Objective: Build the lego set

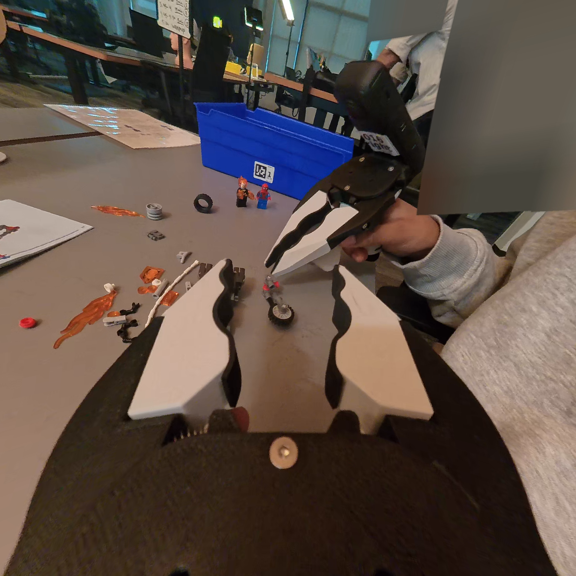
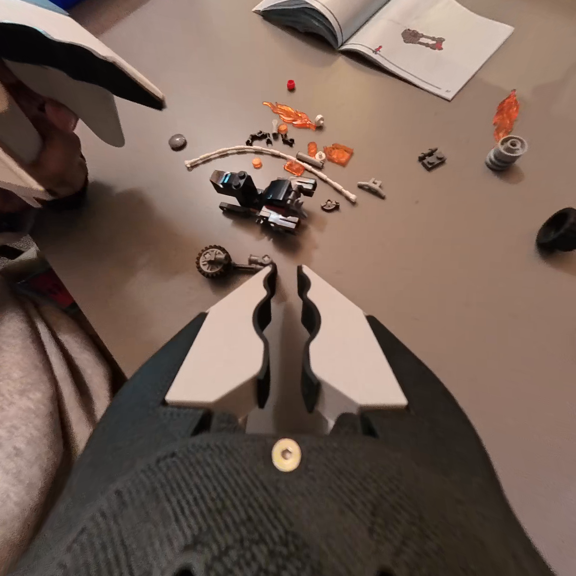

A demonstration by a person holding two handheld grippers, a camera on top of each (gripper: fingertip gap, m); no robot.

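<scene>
A small wheel-and-fork lego assembly (image 1: pixel 278 307) lies on the grey table (image 1: pixel 93 174) between both grippers; it also shows in the right wrist view (image 2: pixel 218 263). A black motorbike body (image 2: pixel 265 202) lies just beyond it, half hidden behind my left finger in the left wrist view (image 1: pixel 238 280). My left gripper (image 1: pixel 282 268) is wide open and empty, above the assembly. My right gripper (image 2: pixel 286 269) is slightly open and empty, its tips at the fork end of the assembly. It also shows in the left wrist view (image 1: pixel 271 268).
Loose pieces lie to the left: orange flames (image 1: pixel 90 311), a white chain (image 2: pixel 265 154), a red stud (image 1: pixel 27 322), a grey hub (image 1: pixel 154 211), a black tyre (image 1: pixel 203 203). Two minifigures (image 1: pixel 253 194) stand before a blue bin (image 1: pixel 274 140). An instruction booklet (image 2: pixel 405 40) lies open. Left tips to right tips: about 10 cm. The white chain (image 2: pixel 265 154) sits 10 cm or so from the ends of my left fingers.
</scene>
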